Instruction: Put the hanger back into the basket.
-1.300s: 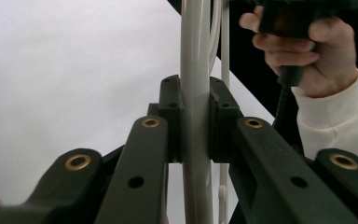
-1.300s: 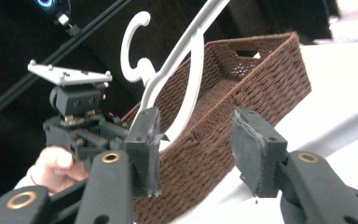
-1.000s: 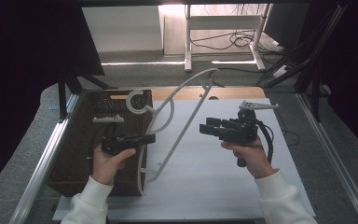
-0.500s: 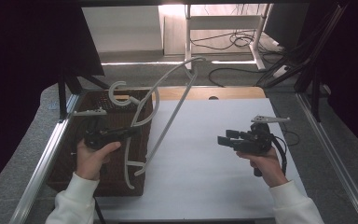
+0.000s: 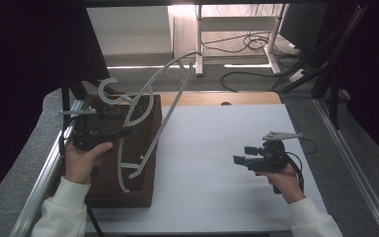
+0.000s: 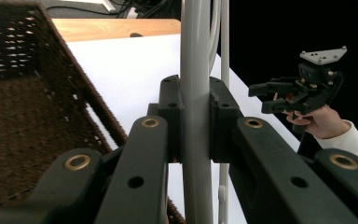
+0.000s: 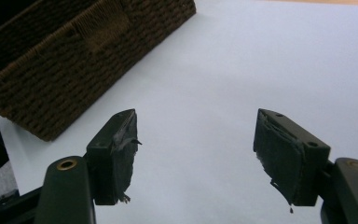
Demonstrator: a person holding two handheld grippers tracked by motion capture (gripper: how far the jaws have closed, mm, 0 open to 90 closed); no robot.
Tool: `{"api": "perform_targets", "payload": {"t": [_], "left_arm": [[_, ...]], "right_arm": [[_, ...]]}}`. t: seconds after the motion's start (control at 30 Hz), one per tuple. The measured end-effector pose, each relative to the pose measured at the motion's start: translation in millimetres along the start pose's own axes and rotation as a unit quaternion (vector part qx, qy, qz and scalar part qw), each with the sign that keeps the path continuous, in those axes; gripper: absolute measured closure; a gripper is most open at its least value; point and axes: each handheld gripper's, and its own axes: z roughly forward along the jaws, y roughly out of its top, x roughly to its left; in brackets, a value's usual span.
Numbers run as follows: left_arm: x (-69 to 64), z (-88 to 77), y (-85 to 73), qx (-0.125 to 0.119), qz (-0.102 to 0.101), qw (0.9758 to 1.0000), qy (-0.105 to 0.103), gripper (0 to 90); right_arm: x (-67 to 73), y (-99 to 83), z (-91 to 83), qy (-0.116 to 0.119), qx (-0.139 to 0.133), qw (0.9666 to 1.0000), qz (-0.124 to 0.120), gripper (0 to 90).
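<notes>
A white plastic clothes hanger (image 5: 165, 116) hangs tilted over a brown wicker basket (image 5: 128, 195) at the table's left. Its hook (image 5: 107, 91) points left and its lower end dips into the basket. My left gripper (image 5: 126, 131) is shut on one of the hanger's thin bars (image 6: 196, 70), which runs upright between the pads of the left gripper (image 6: 196, 112). My right gripper (image 5: 243, 154) is low over the white table at the right, well away from the hanger. The right gripper (image 7: 196, 149) has just been opening its jaws, and nothing is between them.
A white sheet (image 5: 217, 148) covers the table, with a strip of bare wood (image 5: 217, 98) at its far edge. Metal rails (image 5: 345, 163) run along both sides. The basket's woven wall (image 7: 74, 60) lies ahead and left of the right gripper. Cables lie on the floor behind.
My left hand carried the hanger leftward and up over the basket. My right hand drew away to the right and sank toward the table, its jaws spreading wider.
</notes>
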Motion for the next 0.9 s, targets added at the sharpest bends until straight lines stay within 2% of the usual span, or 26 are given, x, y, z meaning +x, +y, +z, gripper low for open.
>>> {"api": "perform_targets", "payload": {"t": [0.33, 0.5, 0.9], "left_arm": [[10.6, -12.2, 11.9, 0.002, 0.000, 0.9998, 0.022, 79.8], [16.9, -16.2, 16.4, 0.009, 0.007, 0.9993, 0.035, 79.8], [38.0, -25.9, 15.8, 0.018, 0.022, 0.9977, 0.062, 79.8]], "right_arm": [[-0.4, -4.3, 3.9, -0.017, 0.020, 0.9995, -0.019, 30.8], [0.9, -4.7, 5.6, -0.018, 0.023, 0.9992, -0.026, 30.9], [-2.1, -5.8, 6.6, -0.028, 0.033, 0.9986, -0.029, 30.8]]}}
